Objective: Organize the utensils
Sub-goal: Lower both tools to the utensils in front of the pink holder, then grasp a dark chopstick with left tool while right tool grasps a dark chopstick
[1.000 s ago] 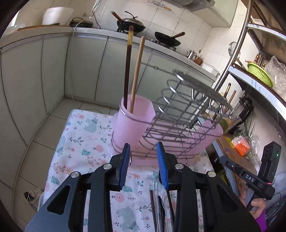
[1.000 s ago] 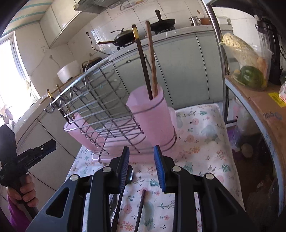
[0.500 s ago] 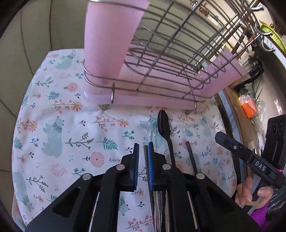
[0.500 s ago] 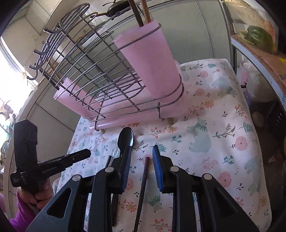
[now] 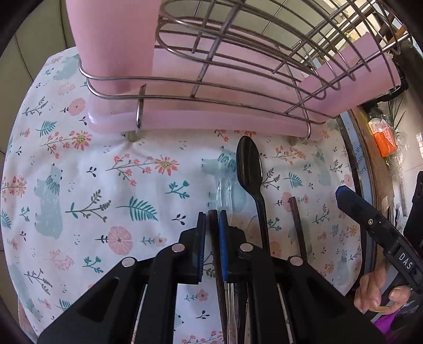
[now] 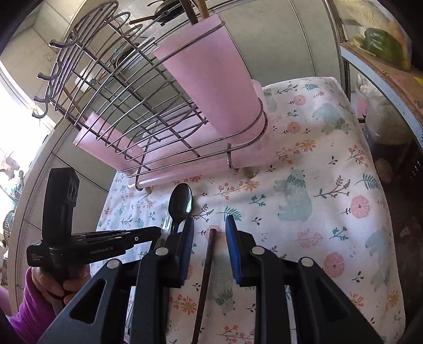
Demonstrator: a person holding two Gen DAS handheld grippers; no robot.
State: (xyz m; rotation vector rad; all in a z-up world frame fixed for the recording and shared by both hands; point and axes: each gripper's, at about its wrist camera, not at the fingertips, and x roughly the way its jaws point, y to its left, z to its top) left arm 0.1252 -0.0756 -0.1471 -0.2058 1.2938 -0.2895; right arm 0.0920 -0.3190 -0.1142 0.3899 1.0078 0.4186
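Below the left wrist camera, the left gripper (image 5: 210, 223) is clenched on a dark chopstick (image 5: 213, 219) lying on the floral tablecloth (image 5: 79, 185), beside a black spoon (image 5: 249, 164). Under the right wrist camera, the right gripper (image 6: 208, 232) stands released, straddling another chopstick (image 6: 207, 259) near the wire dish rack (image 6: 137, 105).

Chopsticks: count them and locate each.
4. Clamped chopstick in the left hand-held gripper; loose chopstick on the cloth inside the open right hand-held gripper; dark chopstick and pale chopstick in the pink cup. Others may be hidden.
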